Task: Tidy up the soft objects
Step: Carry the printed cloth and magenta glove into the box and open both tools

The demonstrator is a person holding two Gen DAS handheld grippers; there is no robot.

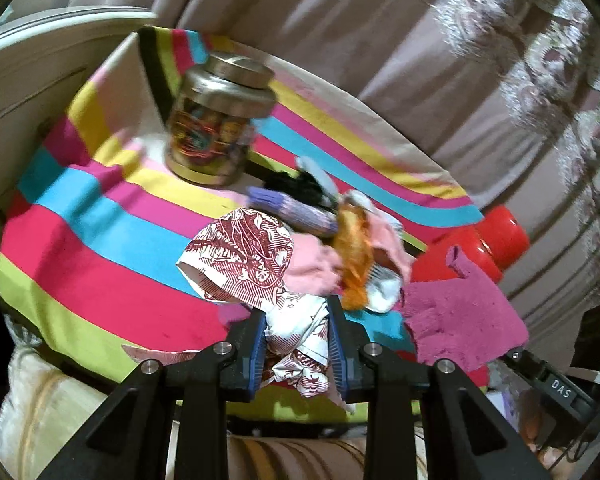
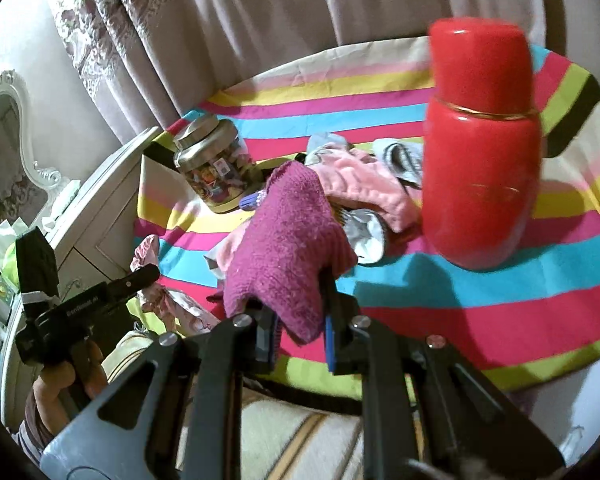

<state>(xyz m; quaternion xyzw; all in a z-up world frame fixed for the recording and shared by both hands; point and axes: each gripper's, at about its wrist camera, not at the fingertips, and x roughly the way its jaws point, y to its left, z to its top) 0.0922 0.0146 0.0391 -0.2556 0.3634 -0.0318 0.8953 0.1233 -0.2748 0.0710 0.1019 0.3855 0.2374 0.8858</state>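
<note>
My left gripper [image 1: 298, 322] is shut on a white cloth with a dark red print [image 1: 240, 256], held over the striped table cover [image 1: 100, 248]. My right gripper [image 2: 300, 324] is shut on a magenta fuzzy cloth [image 2: 288, 240], which also shows in the left wrist view [image 1: 464, 316]. Behind them lies a heap of soft things: a pink cloth [image 2: 364, 188], a purple knit piece [image 1: 296, 208], an orange cloth [image 1: 354, 256], and grey-white socks [image 2: 400, 160].
A glass jar with a metal lid [image 1: 216, 120] stands at the back left of the table. A red thermos [image 2: 480, 152] stands at the right. Curtains [image 1: 380, 40] hang behind. A white cabinet [image 2: 100, 216] is at the left.
</note>
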